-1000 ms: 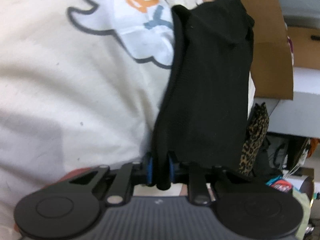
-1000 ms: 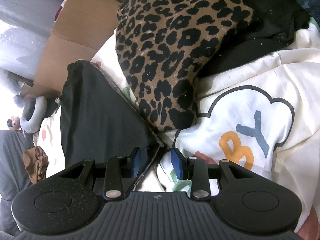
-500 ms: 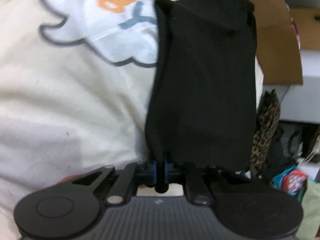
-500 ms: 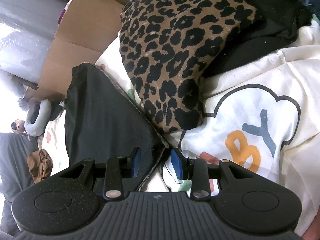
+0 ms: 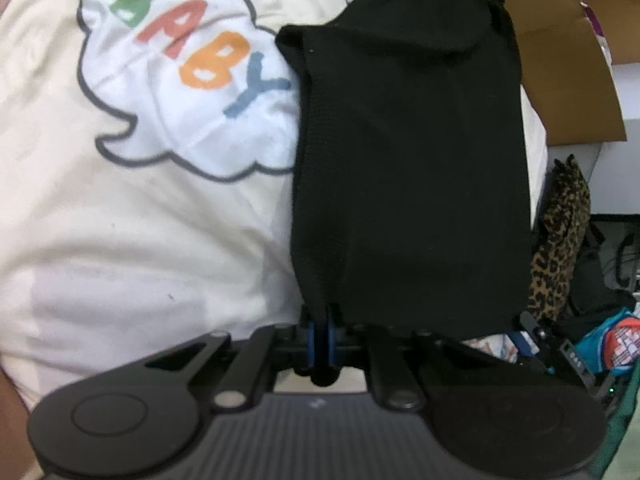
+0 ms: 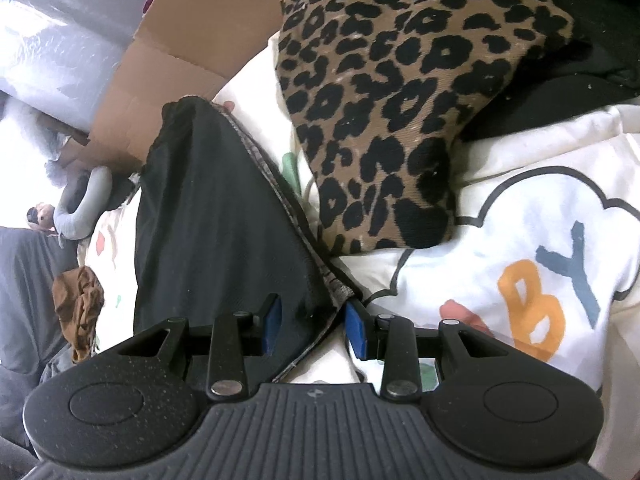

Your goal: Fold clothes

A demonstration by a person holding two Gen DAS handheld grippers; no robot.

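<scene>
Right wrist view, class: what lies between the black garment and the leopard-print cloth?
A narrow strip of the cream blanket with a green printed mark shows between the black garment and the leopard-print cloth; the right wrist view shows it.

Black garment [image 5: 408, 168], knit, folded double, lifted by one edge, hanging over cream BABY-print sheet [image 5: 140, 220]; leopard-print garment [image 6: 400, 92] lying on sheet beside.

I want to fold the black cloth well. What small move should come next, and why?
Probably close the right tongs on the black cloth: its corner lies between their open blue pads, unpinched, while the left tongs already pinch the other edge.
</scene>
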